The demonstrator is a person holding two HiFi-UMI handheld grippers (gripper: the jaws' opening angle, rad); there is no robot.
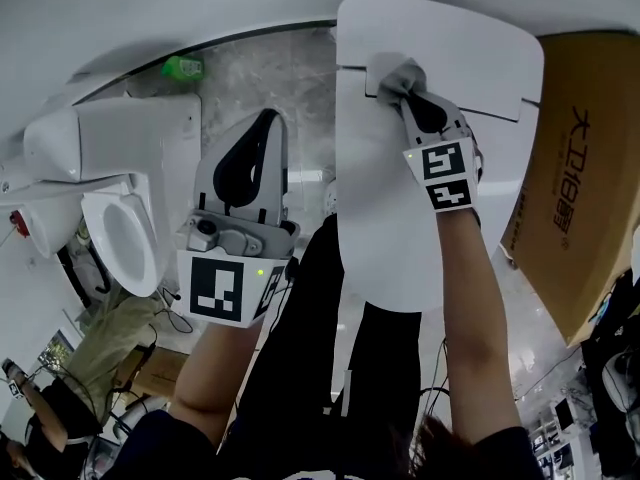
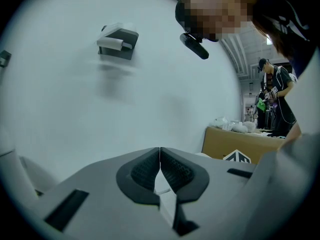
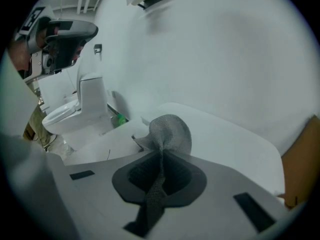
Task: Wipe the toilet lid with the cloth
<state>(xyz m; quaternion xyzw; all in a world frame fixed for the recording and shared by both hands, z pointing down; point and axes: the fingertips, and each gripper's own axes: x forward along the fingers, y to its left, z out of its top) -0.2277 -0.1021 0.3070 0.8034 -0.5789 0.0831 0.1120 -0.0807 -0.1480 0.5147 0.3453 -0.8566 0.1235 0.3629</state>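
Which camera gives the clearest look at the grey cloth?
The right gripper view: the cloth fills its centre, pinched between the right gripper fingers, weave visible. The head view shows only a small grey bunch on the toilet lid. The left gripper view doesn't show it.

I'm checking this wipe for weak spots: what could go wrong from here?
The right gripper pinches the cloth by a narrow bunched strip, so it may slip out under pressure. Only a small wad faces the toilet lid, so wiping may leave gaps. The cloth sits at the lid's back end, by the step there, and could snag.
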